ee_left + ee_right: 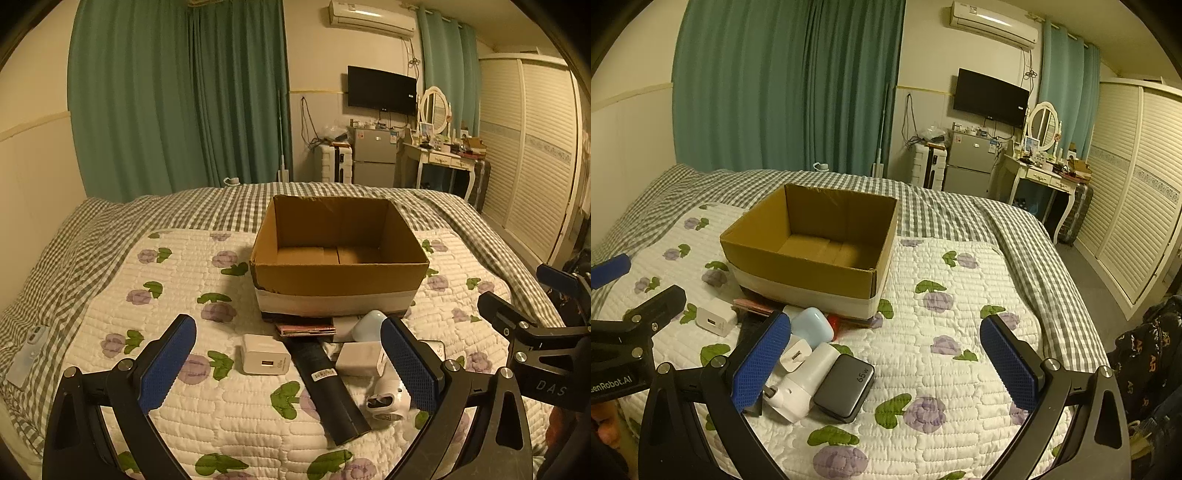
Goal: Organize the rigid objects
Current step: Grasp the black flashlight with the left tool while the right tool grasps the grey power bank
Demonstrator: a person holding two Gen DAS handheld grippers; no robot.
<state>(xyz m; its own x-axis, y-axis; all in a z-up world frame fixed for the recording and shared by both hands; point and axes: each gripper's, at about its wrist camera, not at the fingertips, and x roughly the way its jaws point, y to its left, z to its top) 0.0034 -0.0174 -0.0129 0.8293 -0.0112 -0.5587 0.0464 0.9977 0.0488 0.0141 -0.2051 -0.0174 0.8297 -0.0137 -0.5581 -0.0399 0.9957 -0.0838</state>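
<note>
An open, empty cardboard box (338,280) (812,271) stands on the quilted bed. In front of it lie a white USB charger (264,354) (714,316), a long black box (327,387), a small white adapter (360,358) (794,355), a light blue case (371,325) (812,326), a white device (388,400) (803,387), a grey 65W charger (846,387) and a pink flat item (306,329). My left gripper (288,369) is open above the black box and chargers. My right gripper (886,363) is open, with the pile at its left finger.
A phone in a clear case (27,354) lies at the bed's left edge. Beyond the bed stand green curtains (177,92), a small fridge (373,158), a dressing table (439,158) and a wardrobe (532,166). Dark clothing (1148,354) sits at the right.
</note>
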